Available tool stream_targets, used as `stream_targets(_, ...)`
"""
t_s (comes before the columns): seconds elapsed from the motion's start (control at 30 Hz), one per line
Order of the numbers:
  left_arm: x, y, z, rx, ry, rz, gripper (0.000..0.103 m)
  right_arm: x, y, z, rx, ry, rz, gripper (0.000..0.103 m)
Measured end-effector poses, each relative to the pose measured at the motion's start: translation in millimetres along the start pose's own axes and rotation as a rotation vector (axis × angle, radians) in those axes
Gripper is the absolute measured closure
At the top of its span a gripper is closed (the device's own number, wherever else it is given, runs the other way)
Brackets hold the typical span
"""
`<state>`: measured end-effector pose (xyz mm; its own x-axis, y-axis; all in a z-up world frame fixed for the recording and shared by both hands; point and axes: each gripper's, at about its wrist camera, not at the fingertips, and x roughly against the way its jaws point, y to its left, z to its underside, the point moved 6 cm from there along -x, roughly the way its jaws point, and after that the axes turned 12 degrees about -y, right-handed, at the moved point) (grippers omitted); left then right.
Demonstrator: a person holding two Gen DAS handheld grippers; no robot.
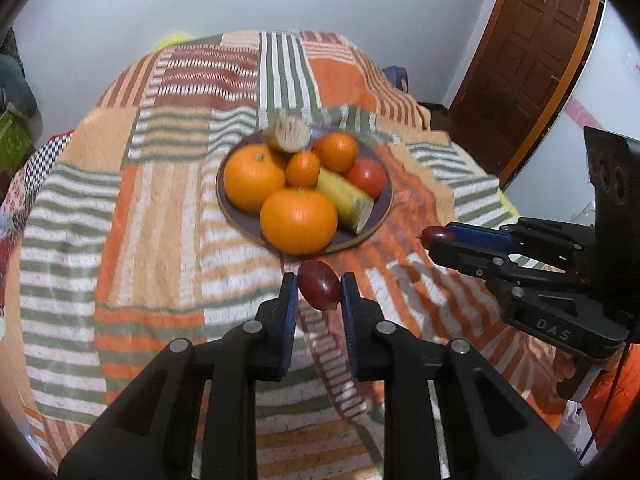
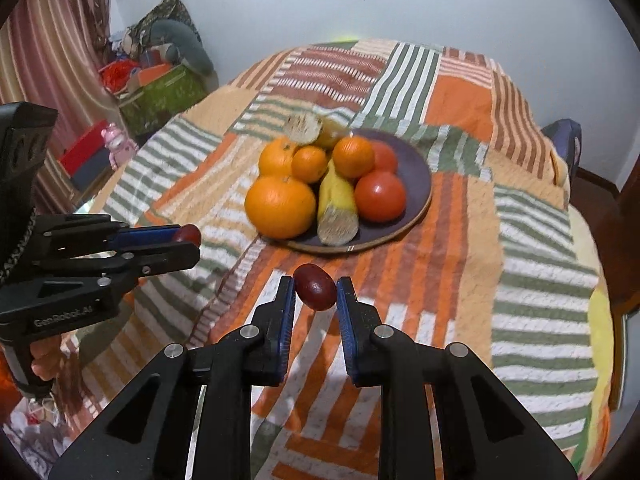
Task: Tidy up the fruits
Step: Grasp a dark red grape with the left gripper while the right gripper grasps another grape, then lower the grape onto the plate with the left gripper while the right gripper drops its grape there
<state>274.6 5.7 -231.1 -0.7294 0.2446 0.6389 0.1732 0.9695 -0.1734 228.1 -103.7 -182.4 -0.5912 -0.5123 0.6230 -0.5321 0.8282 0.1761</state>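
A dark plate (image 1: 382, 216) (image 2: 416, 160) holds several oranges (image 1: 298, 220) (image 2: 280, 206), a tomato (image 1: 368, 178) (image 2: 380, 196) and yellow corn pieces (image 1: 344, 198) (image 2: 336, 200). My left gripper (image 1: 319, 288) is shut on a dark red grape (image 1: 319, 286), held above the cloth just short of the plate. My right gripper (image 2: 316, 288) is shut on another dark red grape (image 2: 315, 287), also just short of the plate. Each gripper shows in the other's view, the right one (image 1: 434, 238) and the left one (image 2: 190, 238), grape at the tips.
The round table carries a striped orange, green and white cloth (image 1: 160, 200) (image 2: 500, 240). A wooden door (image 1: 524, 60) stands at the right. Boxes, toys and a curtain (image 2: 152, 80) stand left of the table.
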Motion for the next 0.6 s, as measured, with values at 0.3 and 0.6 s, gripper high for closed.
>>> stream_targets(0.3, -11.4, -1.9, -24.9, -0.021, -0.026, 0.006, 0.082, -13.7, -9.0, -31.3, 0.000, -0.050, -0.014, 0.084)
stream_targets(0.6, -38.7, 7.9, -39.8, -0.022, -0.025, 0.003, 0.082, -46.3, -10.2, -39.3, -0.004, -0.036, -0.037, 0.083)
